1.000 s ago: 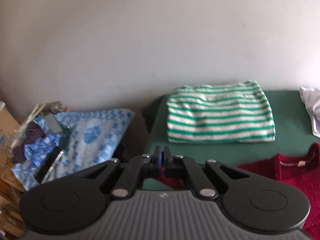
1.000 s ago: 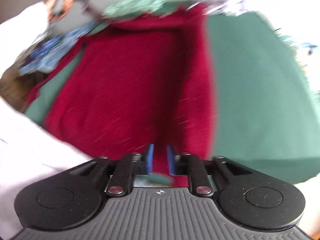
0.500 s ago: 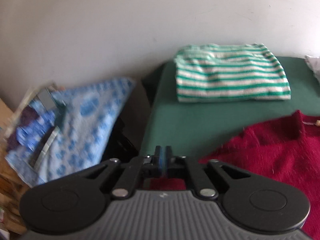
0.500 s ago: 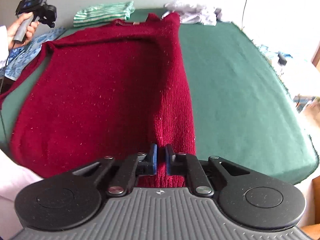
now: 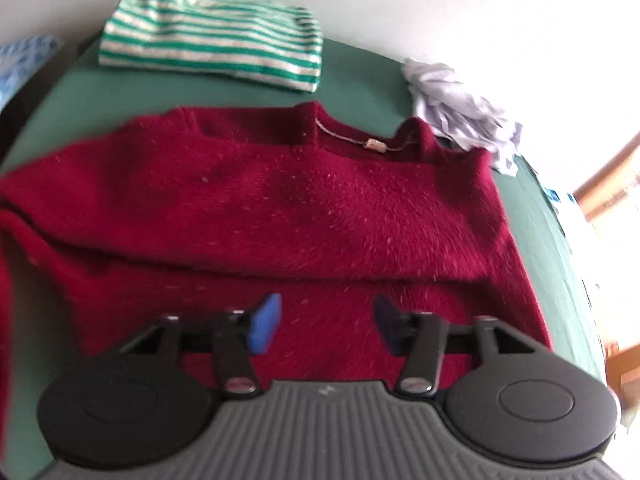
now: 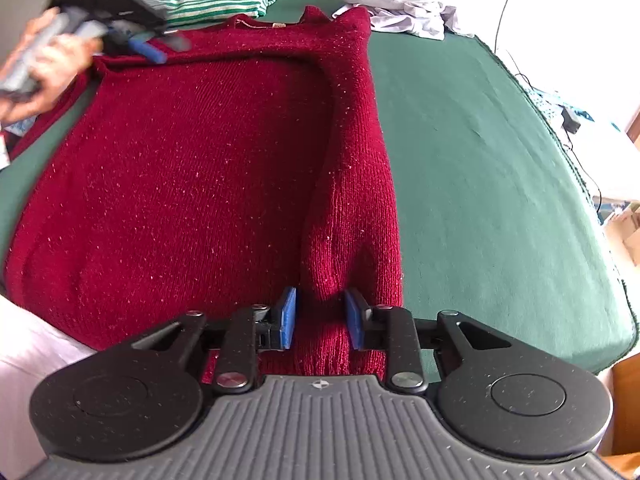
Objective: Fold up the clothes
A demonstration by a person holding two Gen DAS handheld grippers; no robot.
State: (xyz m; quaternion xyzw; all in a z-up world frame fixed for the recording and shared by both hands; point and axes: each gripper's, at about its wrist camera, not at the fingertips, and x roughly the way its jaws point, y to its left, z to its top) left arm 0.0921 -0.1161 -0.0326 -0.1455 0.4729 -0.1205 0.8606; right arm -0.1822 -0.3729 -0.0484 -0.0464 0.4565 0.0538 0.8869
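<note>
Motion blur smears the left gripper, jaws apart over the red sweater; right gripper jaws apart around its sleeve.

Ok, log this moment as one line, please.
task: fold clothes | left gripper: open above red sweater | right gripper: open around folded-in sleeve | striped shirt: folded
</note>
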